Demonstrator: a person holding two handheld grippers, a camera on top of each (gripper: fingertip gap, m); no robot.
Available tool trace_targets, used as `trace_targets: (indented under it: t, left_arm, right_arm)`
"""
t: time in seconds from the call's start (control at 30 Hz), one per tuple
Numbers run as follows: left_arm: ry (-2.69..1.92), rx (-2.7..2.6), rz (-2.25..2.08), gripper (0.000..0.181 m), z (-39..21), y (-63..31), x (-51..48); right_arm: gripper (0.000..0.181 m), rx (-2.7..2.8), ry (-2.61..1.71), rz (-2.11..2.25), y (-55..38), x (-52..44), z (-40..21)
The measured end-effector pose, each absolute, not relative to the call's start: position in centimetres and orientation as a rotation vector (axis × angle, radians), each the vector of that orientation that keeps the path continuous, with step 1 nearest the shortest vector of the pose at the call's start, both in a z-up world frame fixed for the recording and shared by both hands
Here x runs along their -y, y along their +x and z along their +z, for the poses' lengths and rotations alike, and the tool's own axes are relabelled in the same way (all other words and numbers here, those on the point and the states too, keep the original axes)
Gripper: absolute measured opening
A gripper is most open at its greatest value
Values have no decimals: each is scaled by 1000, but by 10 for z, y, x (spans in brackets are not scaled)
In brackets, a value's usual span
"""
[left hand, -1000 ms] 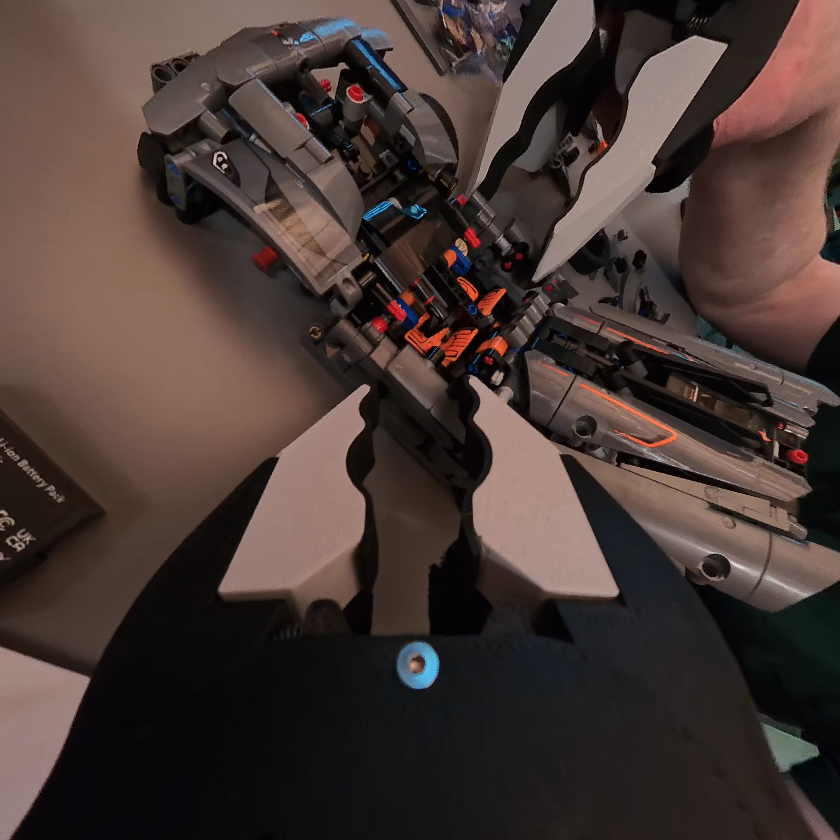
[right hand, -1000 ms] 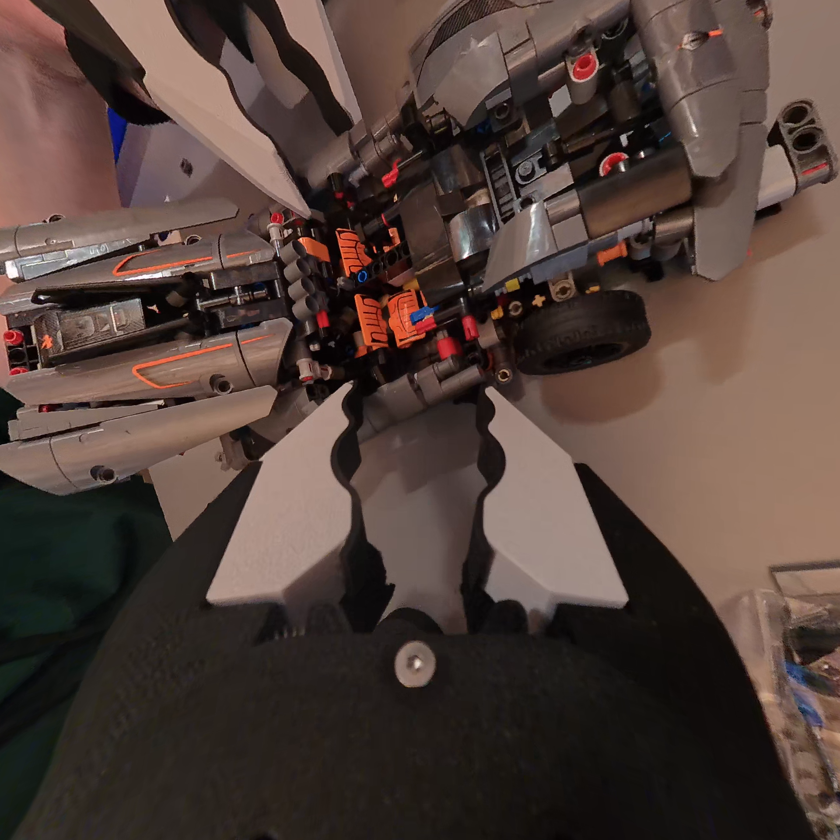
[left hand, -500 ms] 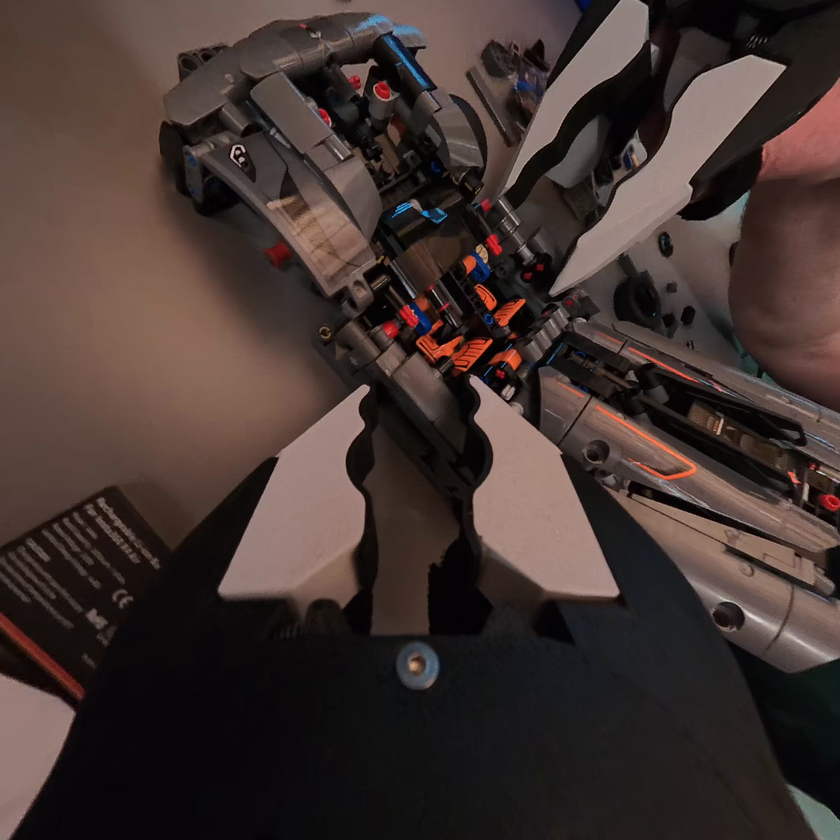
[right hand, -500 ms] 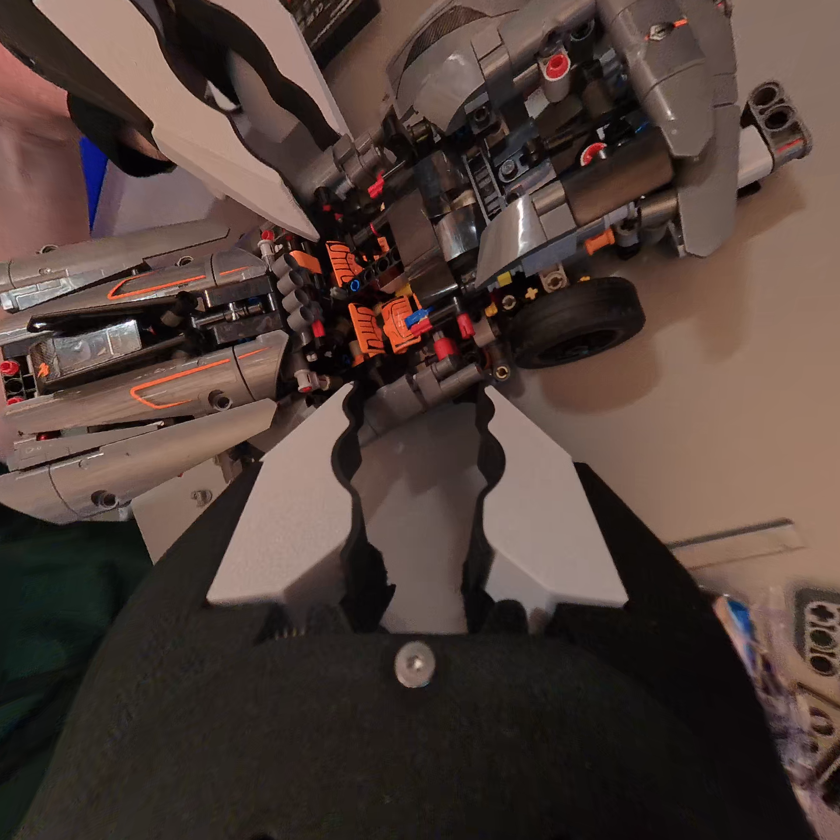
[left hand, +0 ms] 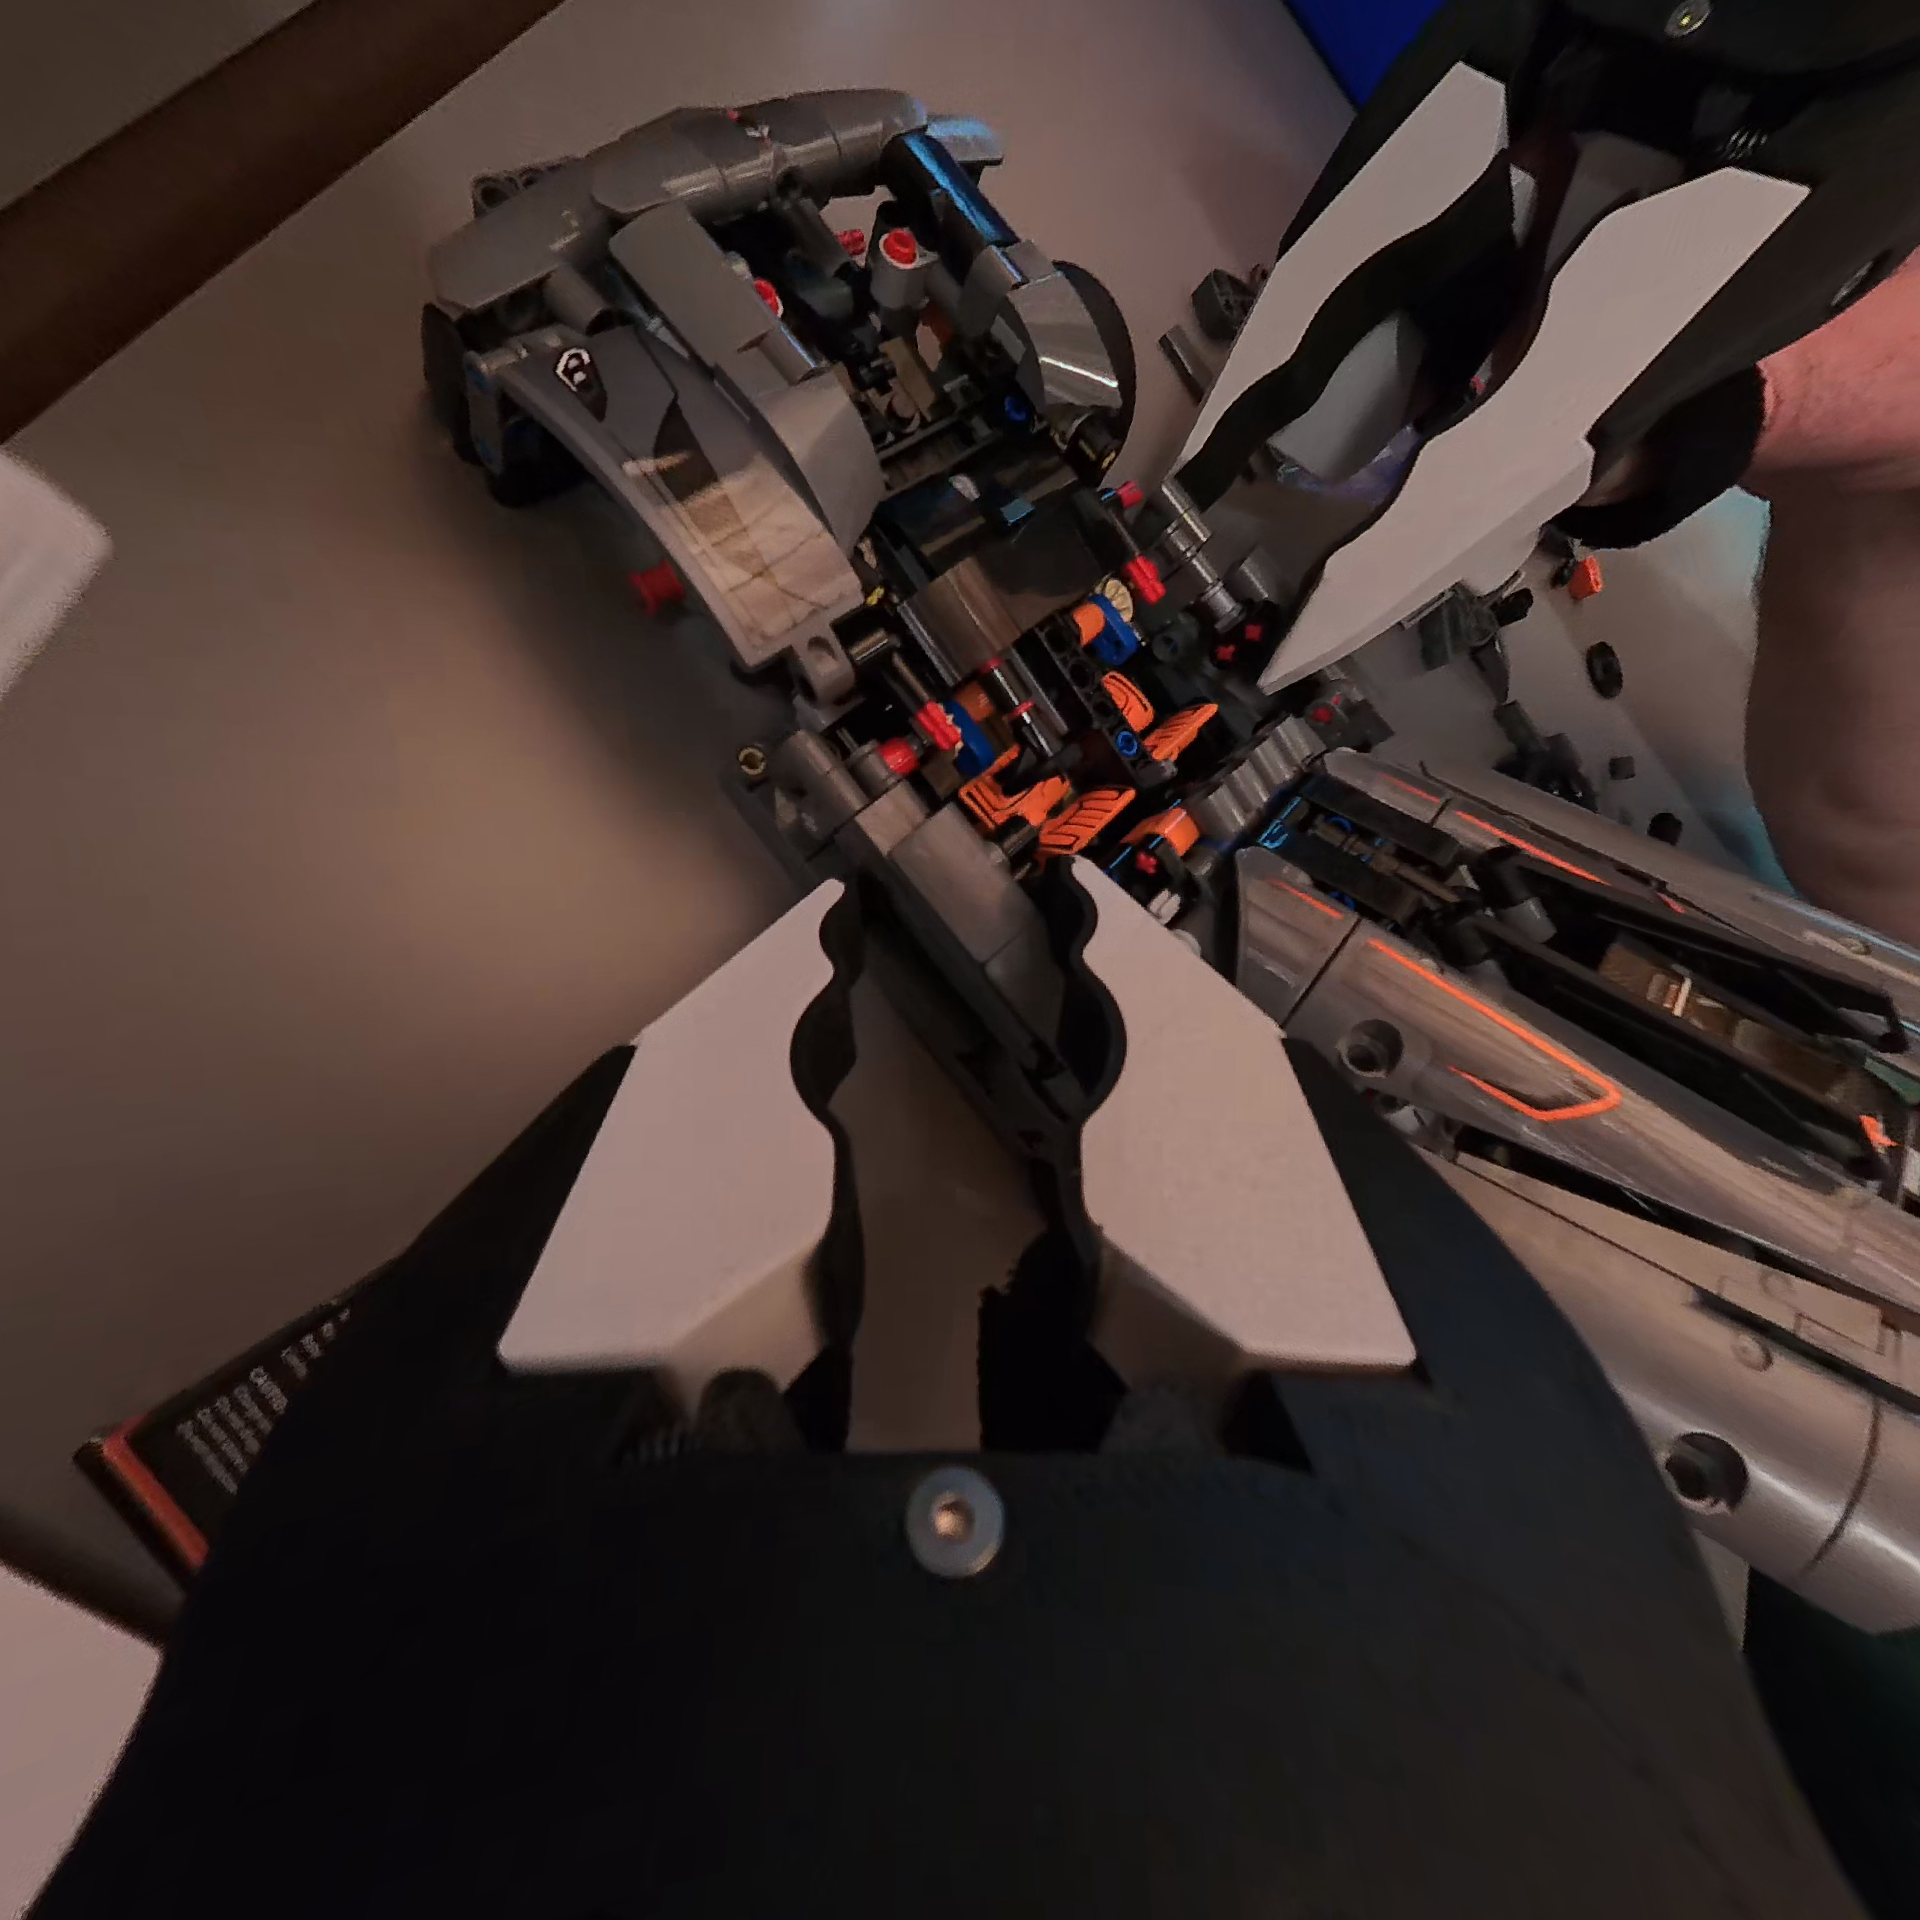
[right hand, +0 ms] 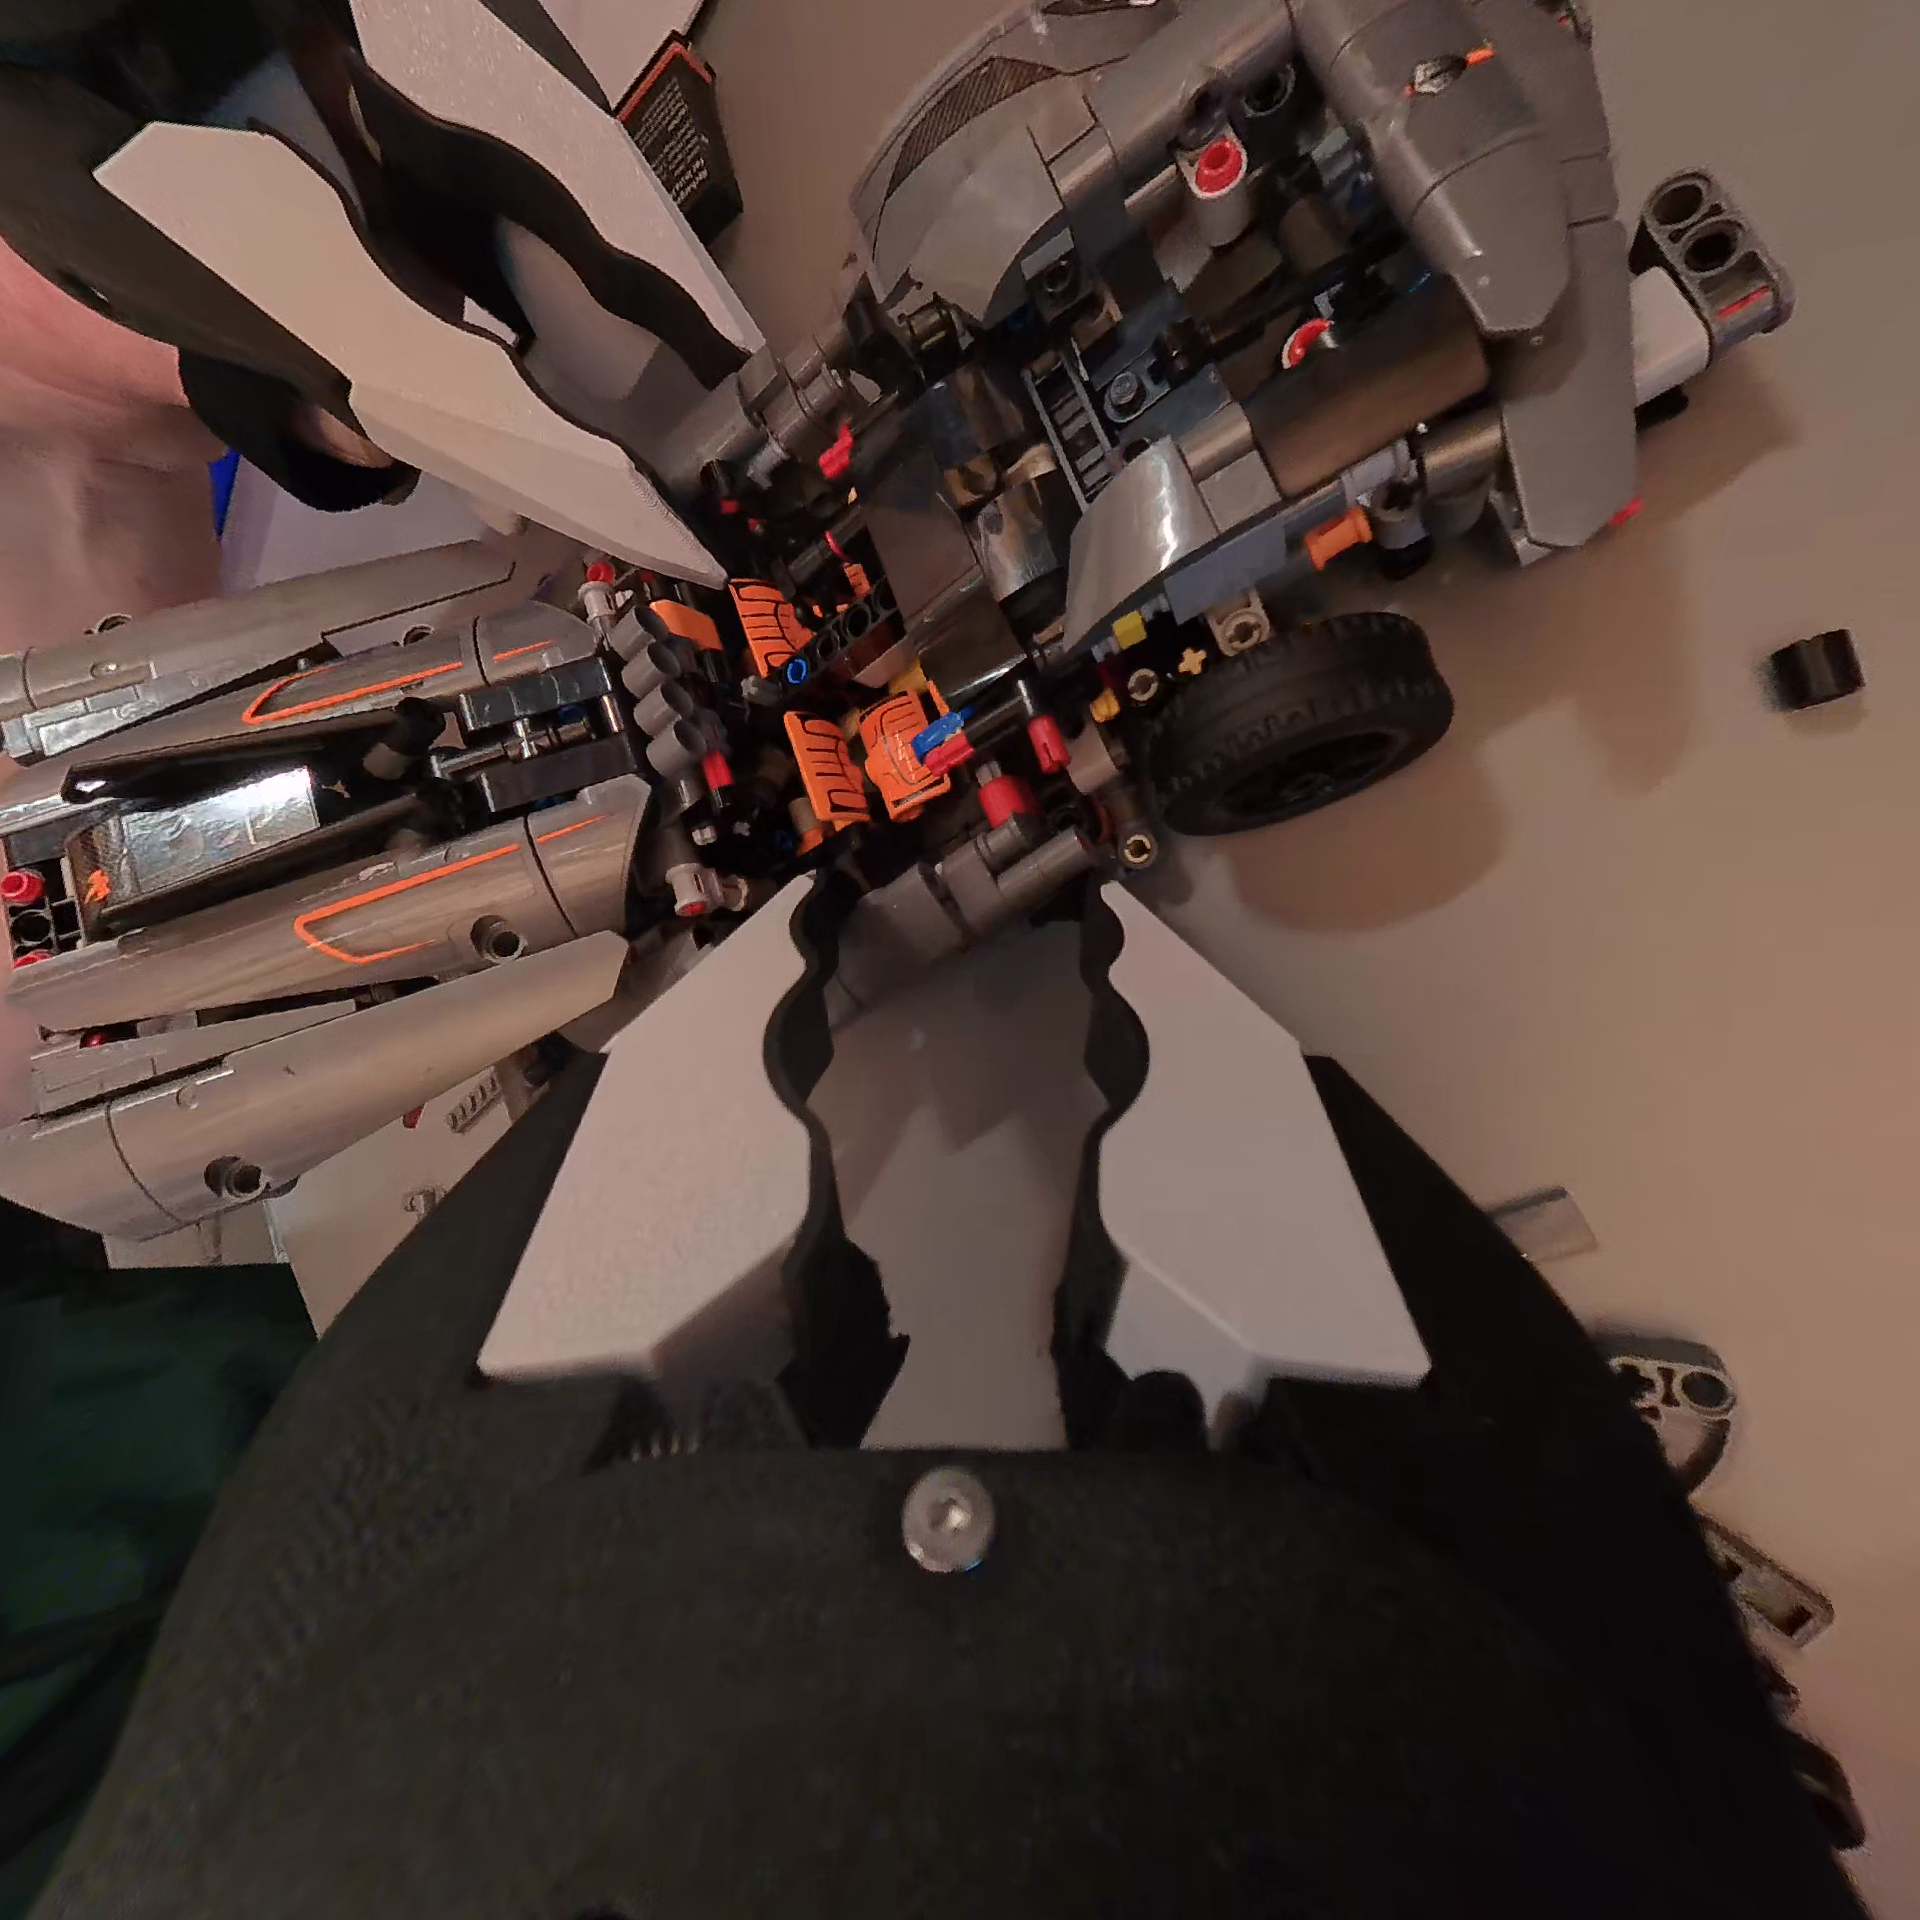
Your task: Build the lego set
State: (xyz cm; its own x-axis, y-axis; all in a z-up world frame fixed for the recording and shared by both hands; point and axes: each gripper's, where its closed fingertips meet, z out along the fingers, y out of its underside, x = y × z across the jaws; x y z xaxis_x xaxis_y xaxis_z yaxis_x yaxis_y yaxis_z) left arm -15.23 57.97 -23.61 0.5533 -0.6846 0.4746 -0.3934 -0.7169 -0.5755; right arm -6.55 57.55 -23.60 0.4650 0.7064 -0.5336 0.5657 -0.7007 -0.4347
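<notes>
Your left gripper (left hand: pixel 956 904) is clamped on the grey side sill (left hand: pixel 956 935) of the lego car (left hand: pixel 727 436), which rests on the table (left hand: pixel 312 779) with its long silver tail section (left hand: pixel 1507 1039) overhanging toward you. Your right gripper (right hand: pixel 956 899) stands with its jaws apart around the opposite grey sill (right hand: pixel 987 873), just beside the black wheel (right hand: pixel 1299 717); contact cannot be confirmed from either view.

Judgement: the step in hand is bracing the chassis from both sides. Close the right jaws squarely on the beam, not on the red pins (right hand: pixel 1003 800) beyond it. Keep both grips level, since the heavy tail could lever the joint apart. Farther off, a loose black piece (right hand: pixel 1813 670) lies well clear of the wheel; leave it.
</notes>
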Motion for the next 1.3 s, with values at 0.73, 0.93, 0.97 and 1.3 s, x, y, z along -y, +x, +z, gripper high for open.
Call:
trace_targets:
  t: [0.73, 0.93, 0.97, 1.3]
  left_arm:
    - [-2377, -861, -1038, 34, -236, -160, -525]
    - [-2380, -886, -1040, 34, -236, -163, -501]
    - [-2381, -887, -1046, 34, -236, -164, -497]
    - [-2416, -934, -1027, 35, -234, -170, -474]
  right_arm:
    - [46, 1191, -2534, 1016, -74, -518, -237]
    - [46, 1228, -2520, 997, -77, -493, -237]
    - [46, 1233, -2517, 997, -78, -490, -237]
    - [48, 1259, -2461, 1043, -81, -466, -235]
